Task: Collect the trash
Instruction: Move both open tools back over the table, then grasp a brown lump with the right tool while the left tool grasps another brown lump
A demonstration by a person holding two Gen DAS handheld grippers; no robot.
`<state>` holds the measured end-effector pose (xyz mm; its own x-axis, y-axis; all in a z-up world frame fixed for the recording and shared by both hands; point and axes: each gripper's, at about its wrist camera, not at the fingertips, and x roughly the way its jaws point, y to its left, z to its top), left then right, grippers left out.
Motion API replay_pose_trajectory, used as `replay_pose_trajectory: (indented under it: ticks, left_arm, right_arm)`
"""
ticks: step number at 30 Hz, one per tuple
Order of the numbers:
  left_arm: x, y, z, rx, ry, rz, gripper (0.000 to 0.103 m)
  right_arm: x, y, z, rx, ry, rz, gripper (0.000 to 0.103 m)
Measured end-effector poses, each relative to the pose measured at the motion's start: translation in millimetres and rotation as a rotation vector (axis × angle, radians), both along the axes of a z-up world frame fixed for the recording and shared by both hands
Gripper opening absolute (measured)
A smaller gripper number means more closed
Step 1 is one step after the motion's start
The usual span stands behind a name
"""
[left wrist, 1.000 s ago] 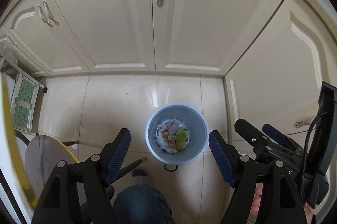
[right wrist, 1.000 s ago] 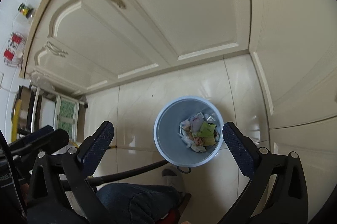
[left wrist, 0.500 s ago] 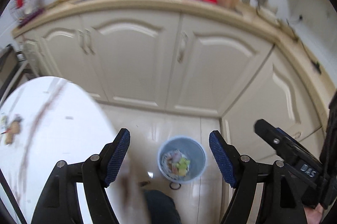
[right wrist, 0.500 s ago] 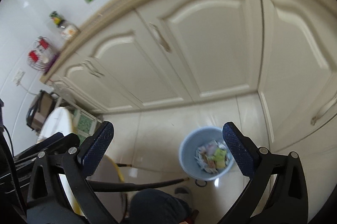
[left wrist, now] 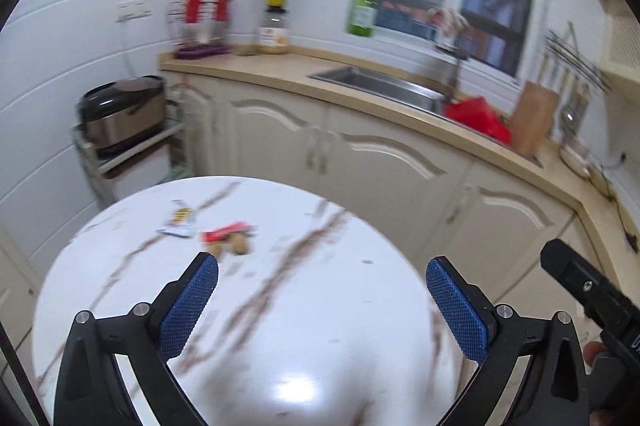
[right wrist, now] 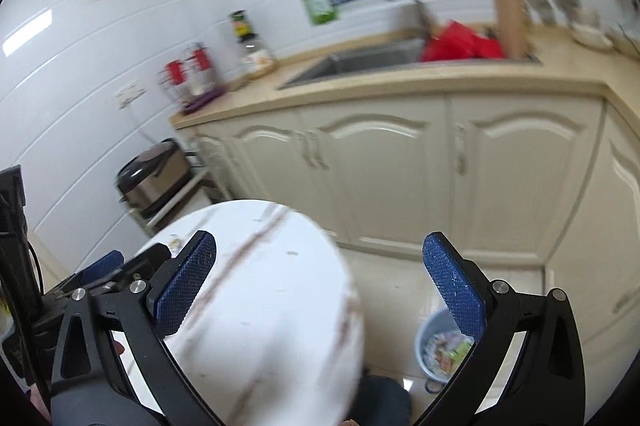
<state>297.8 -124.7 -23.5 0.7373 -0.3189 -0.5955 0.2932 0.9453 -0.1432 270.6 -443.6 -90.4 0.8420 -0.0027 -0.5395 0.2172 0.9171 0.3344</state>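
Marbled bench (left wrist: pixel 304 306) carries 2 wrappers (left wrist: pixel 224 231); your left claw (left wrist: pixel 322 306) is opening, empty, and your right claw (right wrist: pixel 320 290) gapes empty.

Round marble table (left wrist: pixel 320 306) — white wrapper (left wrist: pixel 178 222), red wrapper (left wrist: pixel 226 231), peanuts (left wrist: pixel 234 246); floor bin (right wrist: pixel 434 346).

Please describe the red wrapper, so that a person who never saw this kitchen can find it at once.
Find the round white marble table in front of the cream cabinets. On its far left part lies a small group of trash. The red wrapper is the flat, bright red strip there, just right of a white and yellow packet and just behind two brown nuts; nothing else on the table is red.
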Motion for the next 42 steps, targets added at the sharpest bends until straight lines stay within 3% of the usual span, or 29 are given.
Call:
replay_pose_trajectory:
  ticks: [6, 12, 18, 25, 31, 38, 42]
  left_arm:
    - [-32, 59, -1, 0.003, -0.022, 0.124, 0.102]
    - [-36, 88, -2, -0.009, -0.01, 0.22, 0.102]
    - [-45, 121, -1, -0.033, -0.012, 0.287, 0.102]
    - [-33, 128, -10, -0.019, -0.036, 0.297, 0.102]
    - [9, 117, -38, 0.019, 0.033, 0.248, 0.102]
    - [85, 92, -69, 0.073, 0.136, 0.181, 0.102]
    - [128, 81, -91, 0.098, 0.192, 0.165, 0.101]
  right_arm:
    - [26, 75, 14, -0.059, -0.016, 0.127, 0.103]
    - [44, 129, 14, -0.106, -0.013, 0.221, 0.103]
    - [60, 156, 6, -0.135, 0.01, 0.267, 0.103]
    - [72, 178, 2, -0.186, 0.023, 0.291, 0.103]
    - [100, 184, -24, -0.225, 0.099, 0.297, 0.103]
    - [153, 172, -81, -0.216, 0.246, 0.33, 0.103]
    - [177, 171, -110, -0.199, 0.305, 0.361, 0.097]
